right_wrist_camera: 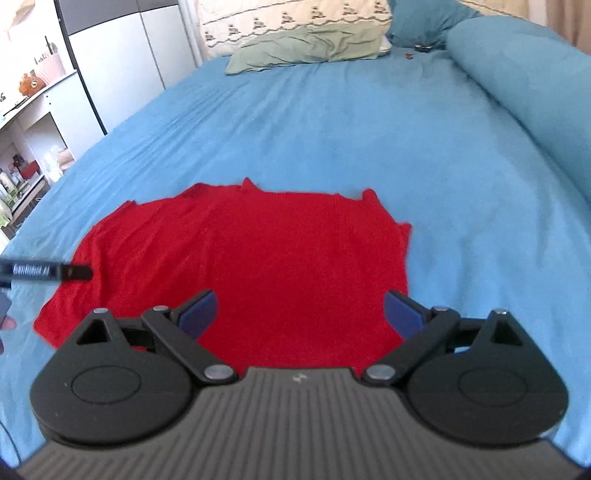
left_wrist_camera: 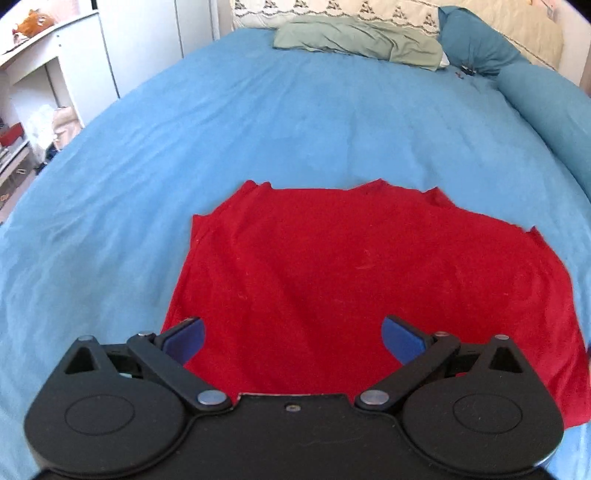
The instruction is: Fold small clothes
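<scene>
Left wrist view: my left claw [left_wrist_camera: 293, 341] & right claw [right_wrist_camera: 299, 315] both gape wide, holding nothing, red shirt [left_wrist_camera: 354, 280] flat on bed [left_wrist_camera: 295, 129] just ahead/under fingertips, looks partly folded, more folds left imo

Both left gripper [left_wrist_camera: 293, 341] and right gripper [right_wrist_camera: 300, 314] jaws spread wide.

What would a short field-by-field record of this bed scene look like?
surface: blue bedsheet
garment: red shirt, spread flat, not yet folded
left gripper: open, empty, over the shirt's near edge
right gripper: open, empty, over the shirt's near edge
far end: green pillow in front of a cream patterned pillow
bed's right side: rolled blue bedding
</scene>
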